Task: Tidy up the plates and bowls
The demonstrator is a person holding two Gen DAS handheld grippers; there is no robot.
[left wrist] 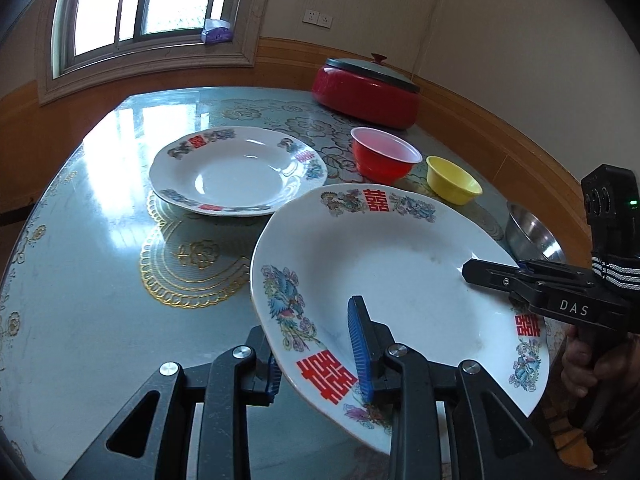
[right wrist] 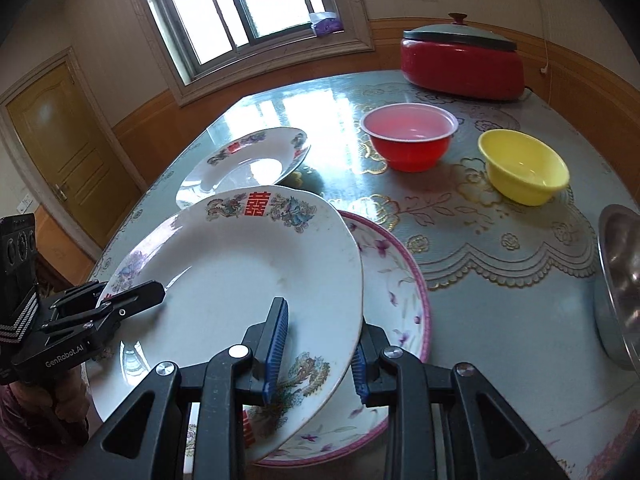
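A white plate point(left wrist: 400, 264) with red characters and bird patterns is held tilted above the table by both grippers. My left gripper point(left wrist: 316, 340) is shut on its near rim, one blue pad on top and the other underneath. My right gripper point(right wrist: 320, 332) is shut on the opposite rim of that plate point(right wrist: 240, 280). Each gripper shows in the other's view: the right gripper point(left wrist: 480, 274) and the left gripper point(right wrist: 156, 288). A matching plate point(left wrist: 238, 170) point(right wrist: 248, 160) lies further back on the table. Under the held plate lies a pink-rimmed floral plate point(right wrist: 404, 280).
A red bowl point(right wrist: 408, 140), a yellow bowl point(right wrist: 524, 168) and a steel bowl point(right wrist: 620, 280) stand to the right on the patterned tablecloth point(right wrist: 480, 248). A red lidded pot point(right wrist: 460, 64) sits at the back by the wall. A hand point(left wrist: 580, 364) holds the right gripper's handle.
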